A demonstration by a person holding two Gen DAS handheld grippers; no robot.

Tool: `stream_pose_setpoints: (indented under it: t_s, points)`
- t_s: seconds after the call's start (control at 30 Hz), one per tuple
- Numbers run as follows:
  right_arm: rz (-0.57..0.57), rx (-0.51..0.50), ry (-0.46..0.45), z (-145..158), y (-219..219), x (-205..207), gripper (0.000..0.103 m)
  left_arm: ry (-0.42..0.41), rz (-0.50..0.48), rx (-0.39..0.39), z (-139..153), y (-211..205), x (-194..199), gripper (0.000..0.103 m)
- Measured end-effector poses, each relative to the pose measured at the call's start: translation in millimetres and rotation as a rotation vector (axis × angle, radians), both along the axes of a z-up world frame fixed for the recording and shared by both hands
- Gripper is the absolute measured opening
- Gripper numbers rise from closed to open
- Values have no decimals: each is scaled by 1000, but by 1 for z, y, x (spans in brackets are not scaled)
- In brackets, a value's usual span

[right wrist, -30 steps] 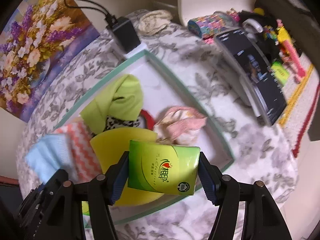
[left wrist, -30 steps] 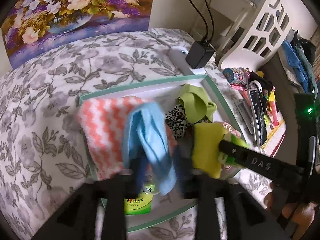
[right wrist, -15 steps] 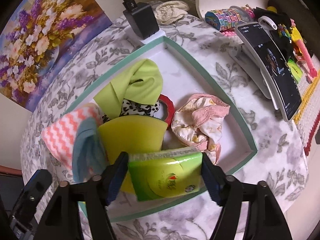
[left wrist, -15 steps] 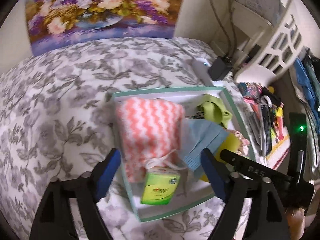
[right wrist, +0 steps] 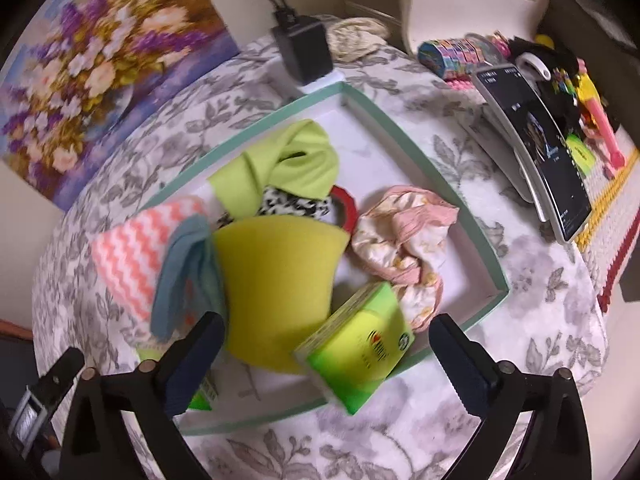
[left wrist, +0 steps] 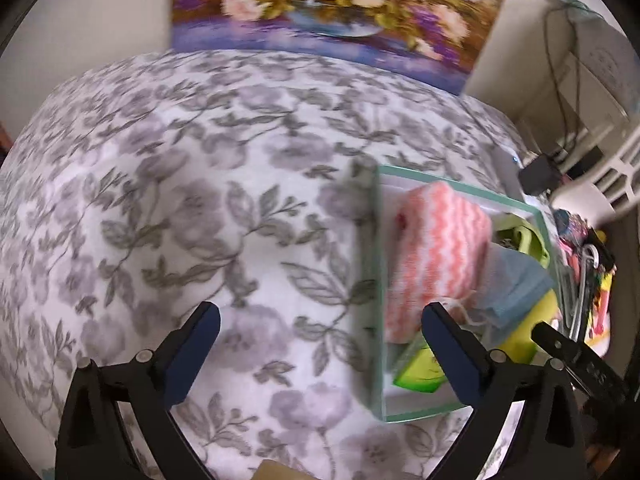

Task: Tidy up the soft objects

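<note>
Right gripper [right wrist: 324,354] jaws just opened wide, empty; green tissue pack [right wrist: 358,346] tilted on near rim of tray [right wrist: 404,132]. Left gripper [left wrist: 320,350] likewise opened, empty, beside tray over cloth. Best nudged flat inside, beside yellow sponge [right wrist: 280,276].

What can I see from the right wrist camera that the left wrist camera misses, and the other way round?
Only the right wrist view shows the pink crumpled cloth, the red ring, the spotted fabric, the phone and the right gripper, open, its jaws just having been opening, with the green tissue pack tilted between them on the tray's near rim.

Only the left wrist view shows the bare stretch of floral cover under the open left gripper.

Both show the tray, zigzag cloth, blue cloth and painting.
</note>
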State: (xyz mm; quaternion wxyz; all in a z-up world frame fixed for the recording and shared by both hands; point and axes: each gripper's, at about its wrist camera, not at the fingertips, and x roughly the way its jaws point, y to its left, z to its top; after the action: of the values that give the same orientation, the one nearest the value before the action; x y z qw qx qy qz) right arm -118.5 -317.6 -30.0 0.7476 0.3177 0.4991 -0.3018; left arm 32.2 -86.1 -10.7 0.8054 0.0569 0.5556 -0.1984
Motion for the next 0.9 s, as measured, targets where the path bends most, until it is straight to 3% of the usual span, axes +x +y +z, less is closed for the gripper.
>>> stream_pose_setpoints:
  t_s: [0.13,0.47,0.9]
  points:
    - [34,-40,3,8,15,-1,103,-15,20,39,-2,10,-4,101]
    - [138,-99,0,26,61,-4,103,-40,-43,120,4,24,-30,101]
    - [215,-144,-10,37,99,-9,103,-123,3,201,20,53,-51,101]
